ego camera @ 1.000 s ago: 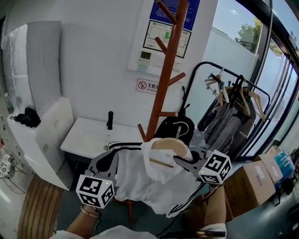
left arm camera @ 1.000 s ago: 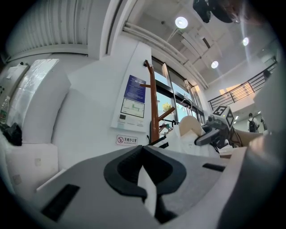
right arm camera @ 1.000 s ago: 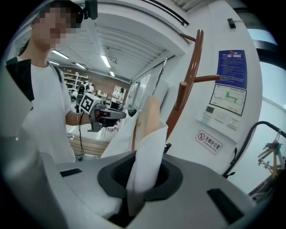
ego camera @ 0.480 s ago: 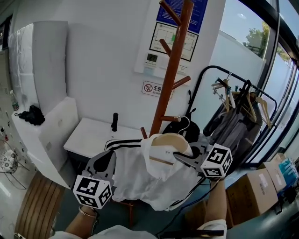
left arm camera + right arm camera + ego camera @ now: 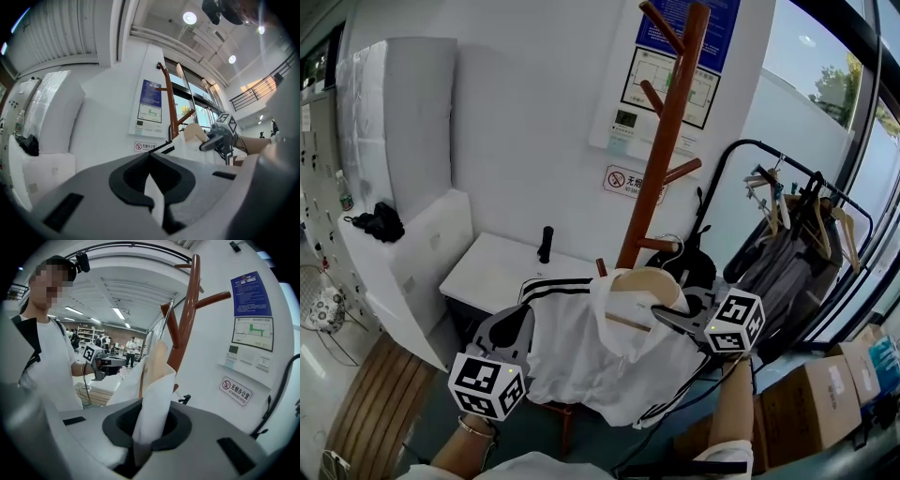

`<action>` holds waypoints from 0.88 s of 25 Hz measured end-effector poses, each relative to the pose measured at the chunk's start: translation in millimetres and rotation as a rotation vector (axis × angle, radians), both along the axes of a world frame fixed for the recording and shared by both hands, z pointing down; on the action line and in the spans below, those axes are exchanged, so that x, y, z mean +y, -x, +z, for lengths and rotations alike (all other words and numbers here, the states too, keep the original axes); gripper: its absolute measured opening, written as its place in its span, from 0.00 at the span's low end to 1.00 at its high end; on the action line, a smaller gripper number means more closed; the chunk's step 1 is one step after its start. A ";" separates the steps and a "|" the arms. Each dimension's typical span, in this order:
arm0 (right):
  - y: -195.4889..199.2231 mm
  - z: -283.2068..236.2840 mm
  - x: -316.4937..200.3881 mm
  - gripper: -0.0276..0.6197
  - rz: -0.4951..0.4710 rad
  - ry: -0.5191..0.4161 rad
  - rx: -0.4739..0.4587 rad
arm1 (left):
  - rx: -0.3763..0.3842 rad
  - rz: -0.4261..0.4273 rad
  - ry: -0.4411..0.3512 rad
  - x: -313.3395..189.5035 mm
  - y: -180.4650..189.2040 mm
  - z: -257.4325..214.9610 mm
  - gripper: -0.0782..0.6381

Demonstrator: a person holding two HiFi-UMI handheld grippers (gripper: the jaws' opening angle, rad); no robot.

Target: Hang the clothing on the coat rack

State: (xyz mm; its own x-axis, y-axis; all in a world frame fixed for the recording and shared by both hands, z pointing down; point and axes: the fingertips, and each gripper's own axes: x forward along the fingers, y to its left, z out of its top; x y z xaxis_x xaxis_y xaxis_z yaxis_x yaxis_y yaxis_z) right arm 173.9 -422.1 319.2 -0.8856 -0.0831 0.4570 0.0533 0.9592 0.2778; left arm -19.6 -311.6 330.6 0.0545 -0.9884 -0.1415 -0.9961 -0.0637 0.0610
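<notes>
Pinching the white garment [image 5: 581, 354] in closed jaws, the left gripper [image 5: 517, 317] holds its striped near edge, while the right gripper [image 5: 661, 319] is clamped on fabric draped over the wooden hanger [image 5: 639, 280]. Beyond them, the metal hook [image 5: 677, 246] sits just beside a lower peg [image 5: 656, 245] of the coat rack [image 5: 667, 150], ahead and rightward, nearer the right gripper.

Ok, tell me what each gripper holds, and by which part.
Both hold the white black-striped garment: left gripper is shut on fabric by the striped shoulder, right gripper on fabric at the collar beside the pale wooden hanger.
</notes>
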 end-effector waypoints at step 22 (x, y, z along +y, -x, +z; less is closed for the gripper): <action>25.8 38.3 -11.7 0.10 -0.035 0.067 0.027 | -0.003 -0.043 0.051 5.2 13.3 17.4 0.11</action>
